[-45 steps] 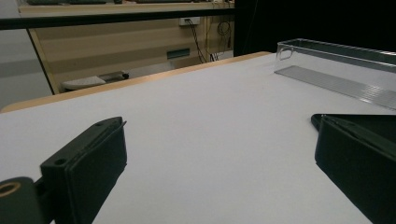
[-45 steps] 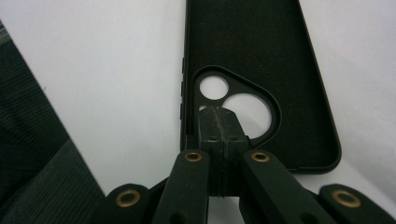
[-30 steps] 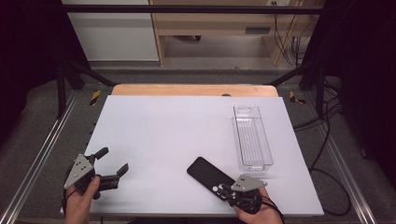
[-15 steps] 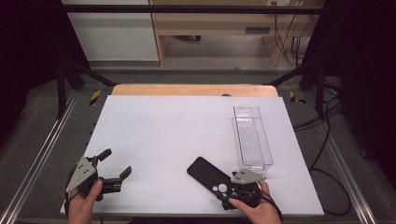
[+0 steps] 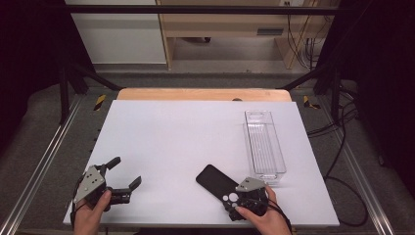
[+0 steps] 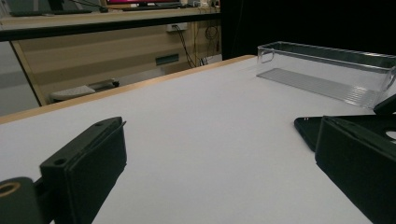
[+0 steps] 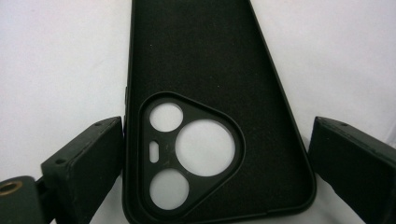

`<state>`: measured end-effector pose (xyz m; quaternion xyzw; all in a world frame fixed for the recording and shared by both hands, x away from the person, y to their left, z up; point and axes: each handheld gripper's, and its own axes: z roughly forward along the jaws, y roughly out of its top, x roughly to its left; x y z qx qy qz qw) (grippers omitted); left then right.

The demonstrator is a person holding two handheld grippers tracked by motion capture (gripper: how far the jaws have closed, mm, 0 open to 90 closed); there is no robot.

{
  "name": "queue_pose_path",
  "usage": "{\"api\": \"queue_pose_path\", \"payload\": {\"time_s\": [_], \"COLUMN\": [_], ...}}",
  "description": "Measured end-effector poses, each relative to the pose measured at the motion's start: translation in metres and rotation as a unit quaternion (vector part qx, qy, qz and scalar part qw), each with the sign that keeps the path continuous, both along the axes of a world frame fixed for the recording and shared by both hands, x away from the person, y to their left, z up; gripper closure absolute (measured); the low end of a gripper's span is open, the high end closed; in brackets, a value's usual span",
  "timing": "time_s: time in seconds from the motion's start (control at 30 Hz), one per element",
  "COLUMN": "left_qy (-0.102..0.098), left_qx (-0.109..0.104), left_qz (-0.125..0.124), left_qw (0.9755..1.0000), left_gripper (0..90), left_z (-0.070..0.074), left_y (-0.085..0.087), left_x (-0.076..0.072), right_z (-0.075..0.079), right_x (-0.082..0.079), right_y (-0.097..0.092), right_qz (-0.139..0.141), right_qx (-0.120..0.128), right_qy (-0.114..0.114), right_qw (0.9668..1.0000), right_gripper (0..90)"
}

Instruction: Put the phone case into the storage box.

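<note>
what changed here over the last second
The right tongs have just been opening and now straddle the camera end of the flat black phone case, pads wide apart, not yet pressing. The left tongs stayed open beside it; the clear plastic tray and the white table are unchanged.

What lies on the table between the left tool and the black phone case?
Nothing: in the high view the white table is bare between the left tool and the black phone case; the left gripper view agrees.
</note>
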<state>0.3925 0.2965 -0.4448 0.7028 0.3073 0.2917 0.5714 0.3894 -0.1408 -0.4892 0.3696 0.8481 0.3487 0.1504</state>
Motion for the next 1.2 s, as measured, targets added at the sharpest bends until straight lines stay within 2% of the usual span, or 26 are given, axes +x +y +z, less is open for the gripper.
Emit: {"api": "queue_pose_path", "payload": {"time_s": [0.3, 0.47, 0.53, 0.77, 0.93, 1.03, 1.2], "left_qy": [0.005, 0.003, 0.001, 0.001, 0.003, 0.002, -0.002], "left_qx": [0.005, 0.003, -0.002, -0.001, 0.012, 0.011, 0.018], "left_qz": [-0.008, -0.014, -0.011, -0.004, -0.006, -0.007, 0.003], "left_qw": [0.9999, 0.9999, 0.9999, 1.0000, 0.9999, 0.9999, 0.9998], "left_gripper": [2.3, 2.3, 2.3, 2.3, 2.4, 2.4, 2.4], "left_z": [-0.002, -0.001, 0.000, 0.000, -0.002, -0.001, 0.000], "left_y": [-0.007, -0.008, -0.006, -0.004, -0.007, -0.007, -0.008], "left_x": [0.001, 0.000, -0.001, 0.000, 0.002, 0.002, -0.001], "right_z": [-0.001, 0.000, 0.000, 0.004, 0.006, 0.009, 0.011], "right_x": [0.000, -0.001, -0.001, -0.001, -0.002, -0.003, -0.006], "right_y": [-0.001, -0.003, -0.003, -0.001, 0.001, 0.002, 0.003], "right_qz": [0.004, 0.012, 0.015, 0.014, 0.006, 0.004, 0.000], "right_qx": [0.001, 0.001, -0.001, -0.008, -0.016, -0.018, -0.029], "right_qy": [-0.003, -0.004, -0.005, 0.003, 0.006, 0.007, -0.002], "right_qw": [1.0000, 0.9999, 0.9999, 0.9999, 0.9998, 0.9998, 0.9996], "right_gripper": [4.4, 10.1, 11.5, 14.6, 16.0, 16.5, 16.8]}}
